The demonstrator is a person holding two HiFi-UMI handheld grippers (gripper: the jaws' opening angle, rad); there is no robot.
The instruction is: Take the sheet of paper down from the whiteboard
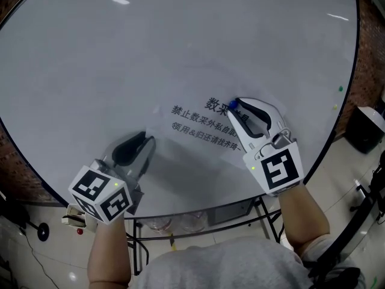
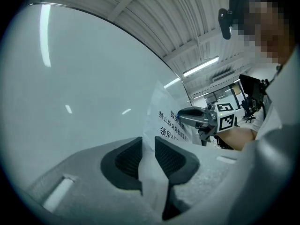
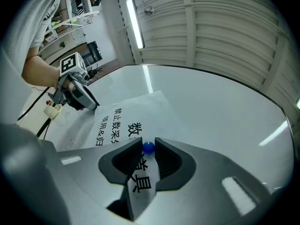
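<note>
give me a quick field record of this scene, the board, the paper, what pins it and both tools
surface: whiteboard, glossy, with ceiling-light reflections
sheet: sheet of paper with black printed characters, lying against the whiteboard
fastener: blue magnet sitting on the sheet beside the large print
left tool: left tool closed on an edge of the sheet
right tool: right tool closed around the blue magnet, its tips at the board
task state: sheet not yet taken down

Glossy whiteboard (image 1: 180, 47) carries bright light reflections (image 1: 121, 0) at top. Matt sheet of paper (image 1: 192, 138) at centre. Shiny blue magnet (image 3: 148, 147). Right gripper (image 3: 143, 154): smooth grey plastic, ribbed black pads (image 3: 123, 162).
</note>
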